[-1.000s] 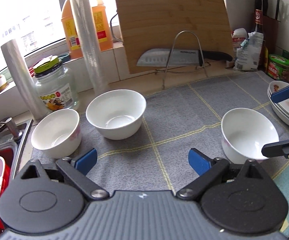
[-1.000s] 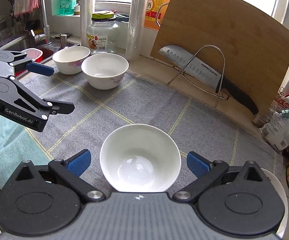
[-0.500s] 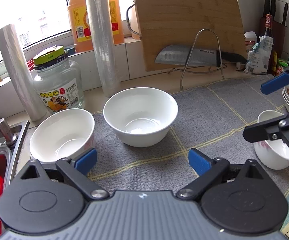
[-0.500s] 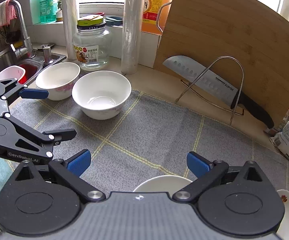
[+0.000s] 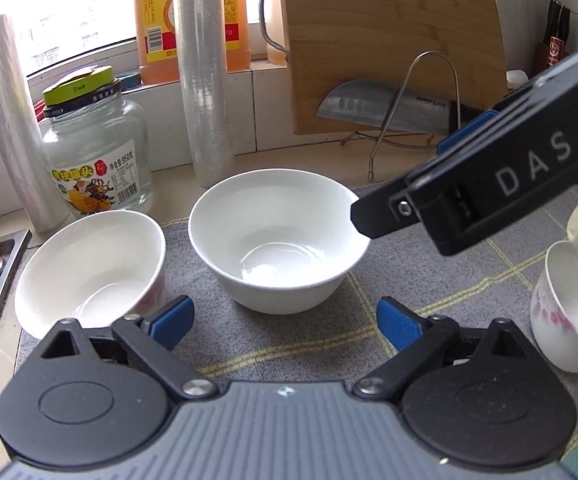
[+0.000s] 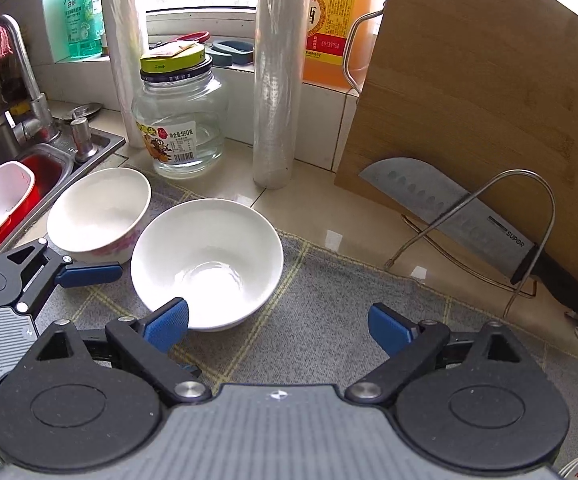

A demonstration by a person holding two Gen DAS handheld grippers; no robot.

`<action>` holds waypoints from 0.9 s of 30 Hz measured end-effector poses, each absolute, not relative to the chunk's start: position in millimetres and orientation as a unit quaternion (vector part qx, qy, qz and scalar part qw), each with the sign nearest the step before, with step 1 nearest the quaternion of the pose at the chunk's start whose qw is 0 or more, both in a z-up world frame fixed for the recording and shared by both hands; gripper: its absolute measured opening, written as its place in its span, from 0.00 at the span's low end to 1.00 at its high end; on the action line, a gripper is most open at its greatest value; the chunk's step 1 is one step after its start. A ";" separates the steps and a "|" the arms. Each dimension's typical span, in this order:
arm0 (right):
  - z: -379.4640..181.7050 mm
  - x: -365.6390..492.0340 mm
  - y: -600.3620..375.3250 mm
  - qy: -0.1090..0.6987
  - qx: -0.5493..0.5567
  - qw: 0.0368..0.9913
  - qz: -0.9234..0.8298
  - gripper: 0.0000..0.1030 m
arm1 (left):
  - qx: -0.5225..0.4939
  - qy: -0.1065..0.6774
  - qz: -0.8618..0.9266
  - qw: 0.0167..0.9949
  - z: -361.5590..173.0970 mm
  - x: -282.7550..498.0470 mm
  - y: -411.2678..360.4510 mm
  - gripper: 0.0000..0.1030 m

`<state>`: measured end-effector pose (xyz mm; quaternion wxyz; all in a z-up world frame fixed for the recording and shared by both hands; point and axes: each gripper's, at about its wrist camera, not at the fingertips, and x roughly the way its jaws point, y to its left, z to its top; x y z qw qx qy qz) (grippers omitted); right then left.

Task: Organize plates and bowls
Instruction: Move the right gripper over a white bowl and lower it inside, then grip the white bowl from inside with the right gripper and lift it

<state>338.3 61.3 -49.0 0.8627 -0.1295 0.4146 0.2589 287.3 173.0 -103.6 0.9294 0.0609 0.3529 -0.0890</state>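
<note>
- Left wrist view: the plain white bowl (image 5: 279, 246) stands on the grey mat (image 5: 289, 344), straight ahead of the left hand-held gripper (image 5: 285, 322), whose jaws gape wide and hold nothing.
- 1 flowered bowl (image 5: 89, 272) sits just beside its left finger; another flowered bowl (image 5: 569, 312) stands at the right edge.
- Right hand-held gripper (image 6: 279, 322) is spread wide and empty, the plain bowl touching or just behind its left finger.
- Glass jar (image 6: 179, 120) stands behind on the desk (image 6: 329, 216).
</note>
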 end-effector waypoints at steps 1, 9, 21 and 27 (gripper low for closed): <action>-50.5 343.1 64.1 0.417 -0.129 0.860 0.264 0.93 | 0.061 0.352 -0.088 0.930 -104.6 288.7 173.3 0.94; -59.5 373.0 83.4 0.423 -0.143 0.845 0.295 0.82 | 0.062 0.352 -0.069 0.931 -112.6 296.2 171.7 0.94; -77.0 399.8 105.9 0.431 -0.164 0.820 0.340 0.68 | 0.066 0.339 -0.047 0.937 -116.4 299.0 160.4 0.87; -79.3 405.4 107.2 0.431 -0.163 0.815 0.352 0.59 | 0.064 0.329 -0.046 0.941 -114.0 300.6 159.0 0.84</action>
